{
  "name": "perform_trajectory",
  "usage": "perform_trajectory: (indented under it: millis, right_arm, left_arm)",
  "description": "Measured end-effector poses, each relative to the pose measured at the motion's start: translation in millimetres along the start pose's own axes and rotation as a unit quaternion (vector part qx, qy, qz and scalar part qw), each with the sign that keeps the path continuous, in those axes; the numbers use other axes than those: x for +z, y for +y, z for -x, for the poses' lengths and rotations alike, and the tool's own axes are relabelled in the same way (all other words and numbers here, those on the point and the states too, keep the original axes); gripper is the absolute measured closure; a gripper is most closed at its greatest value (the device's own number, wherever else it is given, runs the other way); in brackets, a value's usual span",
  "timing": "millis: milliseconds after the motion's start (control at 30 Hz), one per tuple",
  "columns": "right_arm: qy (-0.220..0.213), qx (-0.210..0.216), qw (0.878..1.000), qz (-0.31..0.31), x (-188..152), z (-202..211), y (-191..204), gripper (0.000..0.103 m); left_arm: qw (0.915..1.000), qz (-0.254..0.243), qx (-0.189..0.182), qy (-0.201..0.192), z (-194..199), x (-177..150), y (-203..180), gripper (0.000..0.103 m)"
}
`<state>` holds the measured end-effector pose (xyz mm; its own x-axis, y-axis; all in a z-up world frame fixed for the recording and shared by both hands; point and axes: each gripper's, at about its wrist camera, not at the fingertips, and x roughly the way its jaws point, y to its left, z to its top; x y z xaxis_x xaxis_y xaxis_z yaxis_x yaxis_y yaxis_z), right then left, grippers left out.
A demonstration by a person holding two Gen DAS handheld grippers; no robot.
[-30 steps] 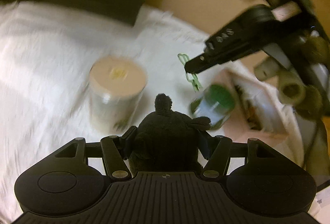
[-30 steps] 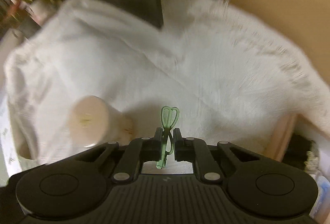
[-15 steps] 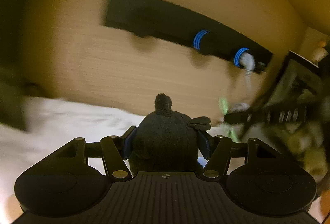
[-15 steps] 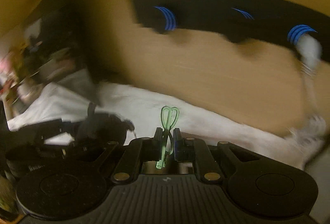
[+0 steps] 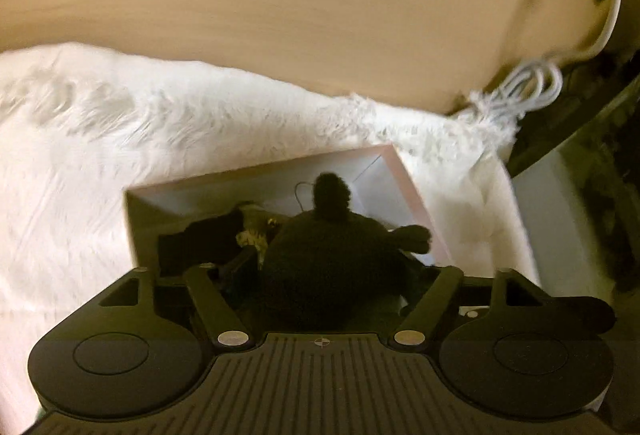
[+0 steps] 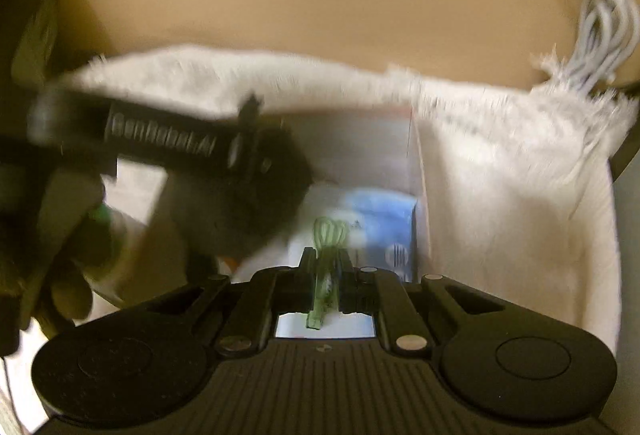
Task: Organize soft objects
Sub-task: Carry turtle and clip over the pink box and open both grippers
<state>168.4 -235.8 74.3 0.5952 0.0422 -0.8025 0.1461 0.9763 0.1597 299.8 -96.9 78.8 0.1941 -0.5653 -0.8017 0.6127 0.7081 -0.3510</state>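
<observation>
The left tongs [image 5: 332, 271] are gripping a dark plush toy [image 5: 332, 255] between their fingers and holding it over the open pink-rimmed box [image 5: 404, 179], which is sitting on a white fluffy blanket [image 5: 120, 139]. Darker items are already lying inside the box at its left end, too dim to name. Judging by this, the step in hand is dropping the soft toy into the box; the next move calls for lowering it past the rim and spreading the fingers.

To the right, the right tongs [image 6: 326, 275] are pinching a small green clip [image 6: 324, 267] narrowly, poised over the same box near a blue-and-white packet [image 6: 384, 223]. The left tool's body is crossing that view, blurred, bearing white lettering that seems to read "GenRobot.AI". A coiled white cable [image 6: 604, 35] is hanging at far right.
</observation>
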Motion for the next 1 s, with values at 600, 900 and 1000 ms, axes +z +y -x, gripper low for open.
perform_trajectory:
  millis: [600, 900, 1000]
  right_arm:
    - [-0.026, -0.073, 0.997, -0.009, -20, -7, 8, 0.054]
    - [-0.135, -0.052, 0.989, 0.010, -27, 42, 14, 0.039]
    - [-0.182, -0.055, 0.980, 0.052, -48, 67, 27, 0.029]
  left_arm:
    - [0.9861, -0.125, 0.049, -0.099, 26, 1, -34, 0.005]
    - [0.9538, -0.096, 0.075, -0.274, 132, -74, -48, 0.005]
    - [0.9434, -0.044, 0.113, -0.309, 152, -127, -50, 0.005]
